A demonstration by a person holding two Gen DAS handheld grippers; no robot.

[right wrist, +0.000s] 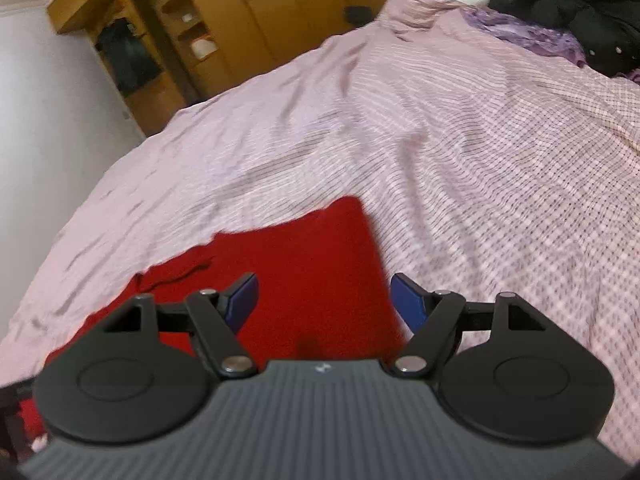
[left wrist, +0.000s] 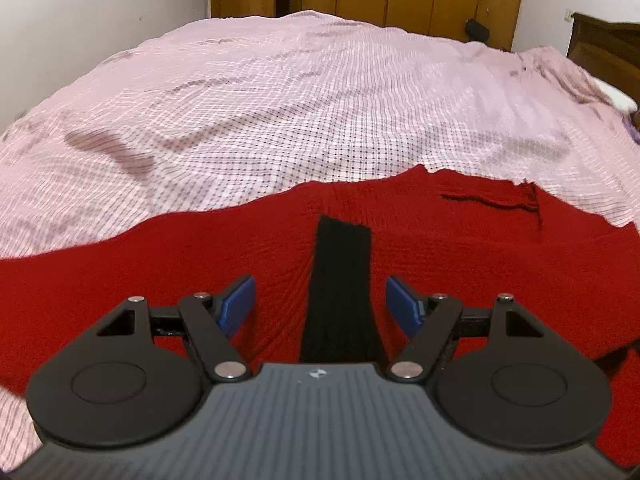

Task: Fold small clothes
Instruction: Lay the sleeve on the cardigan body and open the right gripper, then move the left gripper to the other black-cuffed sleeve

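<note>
While your left gripper (left wrist: 320, 304) hangs over the red knit garment (left wrist: 200, 264), its blue pads (left wrist: 239, 305) stand wide apart and hold nothing, with a black strip (left wrist: 340, 280) of the cloth showing between them. Your right gripper (right wrist: 323, 303) is wide too and empty, over a corner of the same red cloth. It lies flat on the pink checked bedsheet (left wrist: 280, 112).

Matt red knit garment (left wrist: 240, 256) on seemingly crinkled checked cotton bedsheet (left wrist: 280, 112).

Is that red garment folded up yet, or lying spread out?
Spread out: the red garment lies flat across the checked bedsheet, unheld.
</note>
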